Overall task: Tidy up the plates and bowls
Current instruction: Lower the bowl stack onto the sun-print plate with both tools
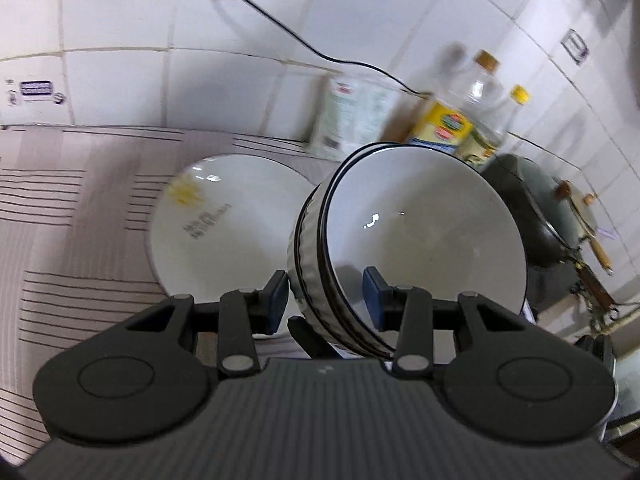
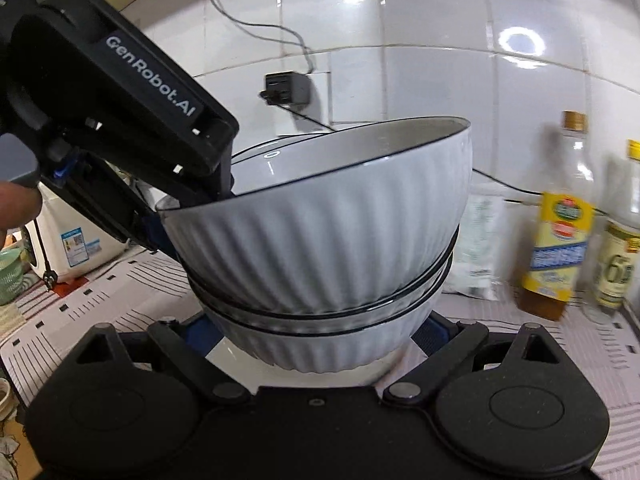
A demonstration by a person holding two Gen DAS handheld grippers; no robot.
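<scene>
Above the striped worktop (image 1: 72,216), your left gripper (image 1: 326,300) pinches the stacked bowls' (image 1: 400,232) rim; the right gripper (image 2: 316,344) cradles their base, grip unclear.

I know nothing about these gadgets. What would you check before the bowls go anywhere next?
1. Left hand-held gripper clamped on the rim of the stacked bowls: ok.
2. Right hand-held gripper pressing the lowest bowl: cannot tell, its pads are mostly hidden.
3. Stack level: not ok, it tilts.
4. Plate lying on the striped cloth with nothing in it: ok.
5. Bottles standing apart from the bowls: ok.
</scene>
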